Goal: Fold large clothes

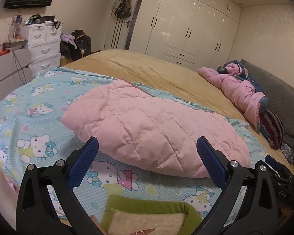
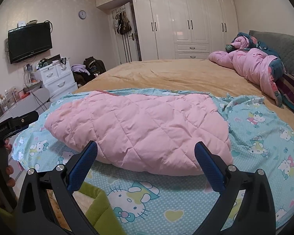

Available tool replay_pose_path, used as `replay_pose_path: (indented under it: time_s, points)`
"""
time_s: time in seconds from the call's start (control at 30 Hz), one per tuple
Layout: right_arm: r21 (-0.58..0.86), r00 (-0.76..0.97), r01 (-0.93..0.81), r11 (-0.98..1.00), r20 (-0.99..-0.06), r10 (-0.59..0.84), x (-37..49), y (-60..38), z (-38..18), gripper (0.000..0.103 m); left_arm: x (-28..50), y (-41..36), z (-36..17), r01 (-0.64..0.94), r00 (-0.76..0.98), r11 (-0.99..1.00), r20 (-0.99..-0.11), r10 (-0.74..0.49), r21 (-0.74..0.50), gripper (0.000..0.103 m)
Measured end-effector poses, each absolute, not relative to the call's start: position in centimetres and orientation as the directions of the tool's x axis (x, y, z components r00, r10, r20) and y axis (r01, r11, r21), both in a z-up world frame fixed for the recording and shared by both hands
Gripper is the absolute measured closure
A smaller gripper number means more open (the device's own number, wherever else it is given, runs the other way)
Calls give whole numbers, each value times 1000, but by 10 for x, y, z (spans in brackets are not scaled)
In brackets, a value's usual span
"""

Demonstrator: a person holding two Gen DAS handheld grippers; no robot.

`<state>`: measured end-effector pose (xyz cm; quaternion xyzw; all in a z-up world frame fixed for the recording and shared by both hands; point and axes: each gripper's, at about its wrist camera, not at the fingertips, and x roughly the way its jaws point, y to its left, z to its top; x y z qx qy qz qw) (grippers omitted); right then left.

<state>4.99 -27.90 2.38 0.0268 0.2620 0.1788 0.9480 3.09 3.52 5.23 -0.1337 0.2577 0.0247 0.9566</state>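
Left wrist view: pink quilted garment (image 1: 147,125) folded into a long puffy bundle, long axis running from far left to near right, lying on the light-blue cartoon-cat sheet (image 1: 39,121) spread over the tan-covered bed (image 1: 147,66). Left gripper (image 1: 147,157) above the near edge of the sheet, jaws spread wide, empty, blue pads (image 1: 84,164) framing the near side of the bundle without touching it. Green-trimmed fleece sleeve (image 1: 147,215) at the bottom edge. Second pink padded garment (image 1: 237,90) crumpled at far right by the grey headboard (image 1: 280,92).

Right wrist view: same pink quilted garment (image 2: 135,129), long axis left to right across the sheet (image 2: 254,137), near edge bulging toward the camera. Right gripper (image 2: 146,156) likewise wide apart, gripping nothing, clear of the fabric. White wardrobe (image 2: 186,23) along the far wall.
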Motion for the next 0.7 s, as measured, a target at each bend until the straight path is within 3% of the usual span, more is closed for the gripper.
replay_pose_path:
  time_s: [0.7]
  points:
    - [139,799,-341,930,-478,365,50,-275,30,4,28,34,58,-116,864,967,-503,-15,-228,9]
